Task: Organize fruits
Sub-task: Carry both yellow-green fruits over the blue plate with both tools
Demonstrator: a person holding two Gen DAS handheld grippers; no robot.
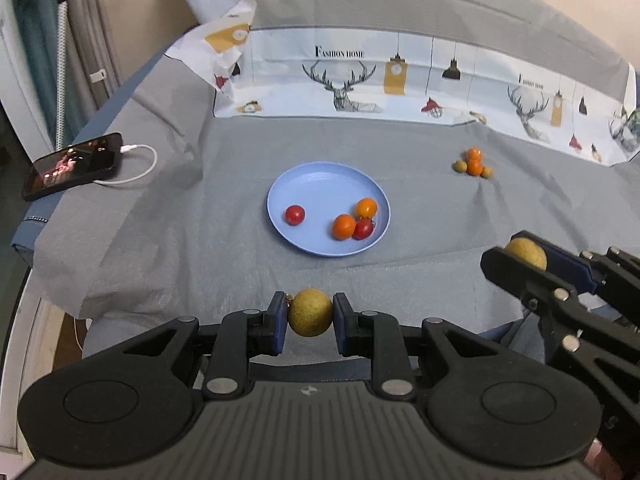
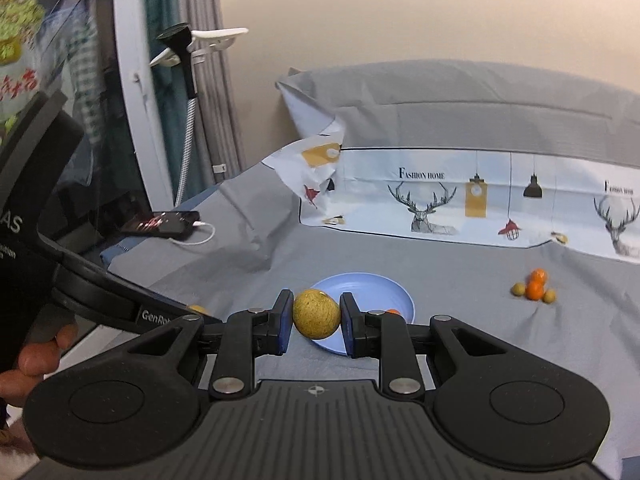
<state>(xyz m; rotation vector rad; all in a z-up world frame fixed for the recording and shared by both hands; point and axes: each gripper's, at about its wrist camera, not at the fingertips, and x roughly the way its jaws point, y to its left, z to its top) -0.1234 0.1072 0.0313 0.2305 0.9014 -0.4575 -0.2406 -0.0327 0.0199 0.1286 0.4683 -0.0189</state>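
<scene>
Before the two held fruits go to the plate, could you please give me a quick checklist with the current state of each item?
1. Left gripper shut on left yellow fruit: ok.
2. Right gripper shut on right yellow fruit: ok.
3. Blue plate has bare space: ok.
4. Path to plate free: ok.
5. Loose fruit pile remains on the cloth: not ok.
6. Grip firmness: cannot tell.

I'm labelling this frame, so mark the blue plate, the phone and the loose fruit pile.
blue plate (image 1: 320, 184), left wrist view, bare inner floor.
phone (image 1: 72, 166), left wrist view, screen middle.
loose fruit pile (image 1: 474, 167), left wrist view, front orange fruit.
</scene>
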